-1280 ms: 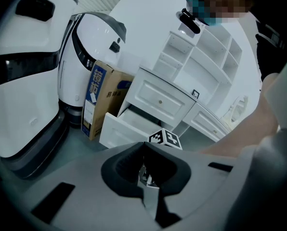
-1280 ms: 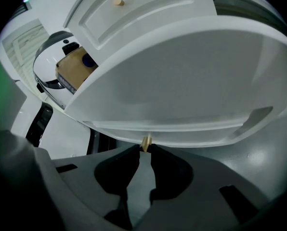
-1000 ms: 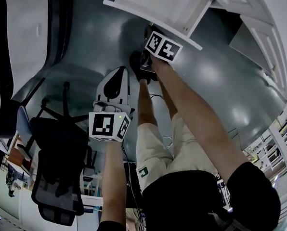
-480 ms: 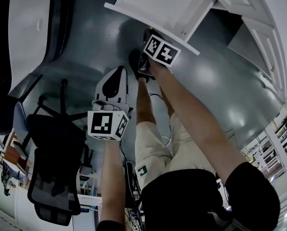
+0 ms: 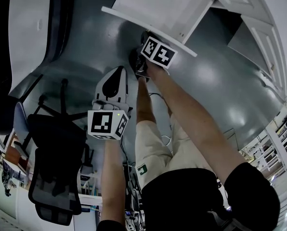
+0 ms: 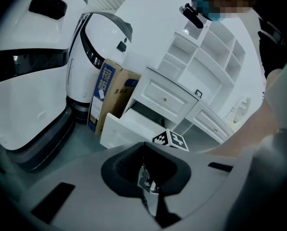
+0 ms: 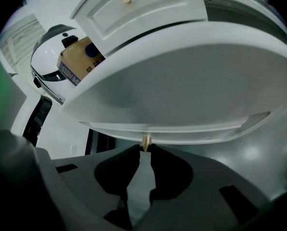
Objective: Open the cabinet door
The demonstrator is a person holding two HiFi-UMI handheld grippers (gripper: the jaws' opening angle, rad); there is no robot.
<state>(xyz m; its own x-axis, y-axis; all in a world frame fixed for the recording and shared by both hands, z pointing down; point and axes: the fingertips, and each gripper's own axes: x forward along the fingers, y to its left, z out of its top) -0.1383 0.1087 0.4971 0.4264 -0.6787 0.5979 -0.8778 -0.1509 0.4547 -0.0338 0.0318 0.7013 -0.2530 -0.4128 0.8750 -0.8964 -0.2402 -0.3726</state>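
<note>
- The cabinet [image 6: 165,98] is white and smooth, with framed panel fronts and small round pulls.
- Its door [image 7: 182,81], a flat matte white panel with a raised rim, stands swung out from the cabinet over the glossy grey floor [image 5: 220,81].
- A small tan, wood-like knob [image 7: 146,141] sits at the door's outer edge, the edge farthest from the cabinet.
- The right gripper [image 7: 146,147] is clenched on that knob, its grey jaw tips pinching it from both sides.
- The right arm [image 5: 191,119] is bare and stretched straight out toward the cabinet, its gripper tilted steeply down.
- The left gripper [image 6: 143,145] is closed on nothing, well back from the cabinet.
- The left arm [image 5: 112,177] is drawn in, forearm pointing at the cabinet.
</note>
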